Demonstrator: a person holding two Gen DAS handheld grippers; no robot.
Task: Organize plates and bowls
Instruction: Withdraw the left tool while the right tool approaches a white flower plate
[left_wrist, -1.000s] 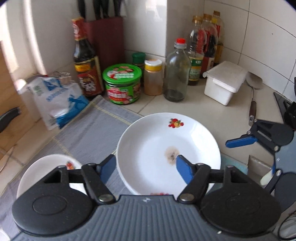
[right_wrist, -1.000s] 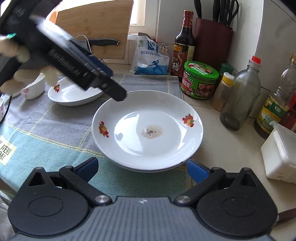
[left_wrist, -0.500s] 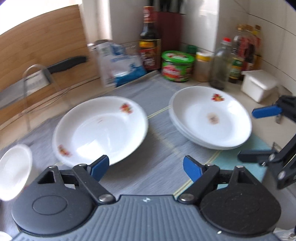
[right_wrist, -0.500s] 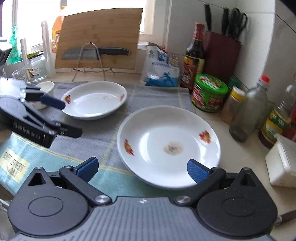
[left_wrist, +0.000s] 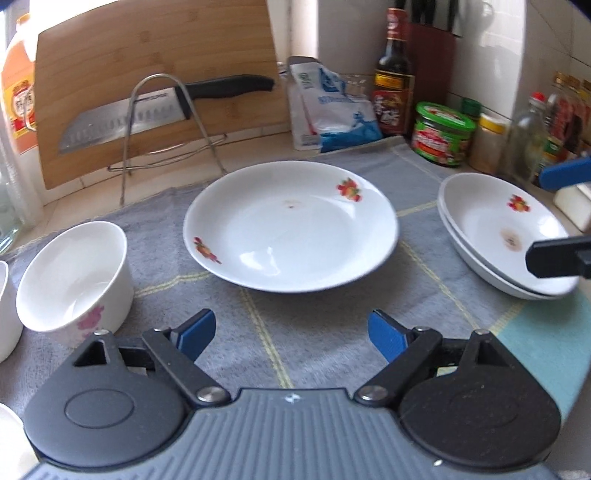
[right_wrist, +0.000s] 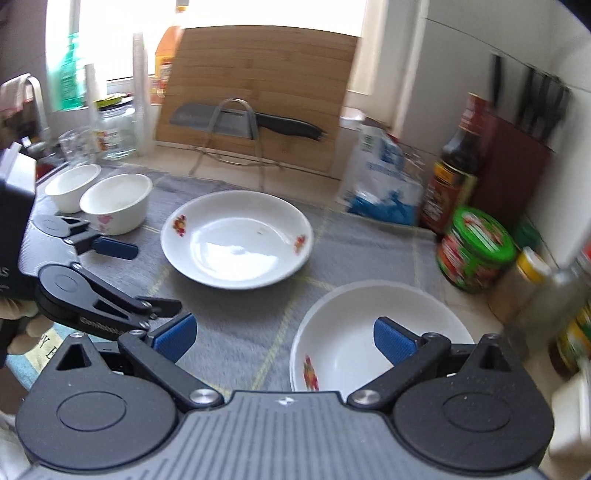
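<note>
A single white plate with fruit prints (left_wrist: 291, 229) lies on the grey cloth (left_wrist: 295, 332), straight ahead of my open, empty left gripper (left_wrist: 291, 334). A stack of two like plates (left_wrist: 498, 236) sits at the right. A white bowl (left_wrist: 74, 277) stands at the left, with another bowl's rim beside it. In the right wrist view the single plate (right_wrist: 236, 240) lies ahead and left. The stack (right_wrist: 354, 343) lies under my open, empty right gripper (right_wrist: 282, 338). Two bowls (right_wrist: 114, 206) stand far left, and the left gripper (right_wrist: 122, 280) shows at the left.
A cutting board with a knife on a wire rack (left_wrist: 162, 110) stands at the back. A blue-white bag (left_wrist: 332, 110), sauce bottle (left_wrist: 393, 74), green-lidded jar (left_wrist: 441, 133) and several bottles line the back right. Glass jars (right_wrist: 110, 136) stand by the window.
Both grippers have swung left, away from the stack. The single plate now sits centred before the left gripper, and the bowls have come into view. Both stay open.
</note>
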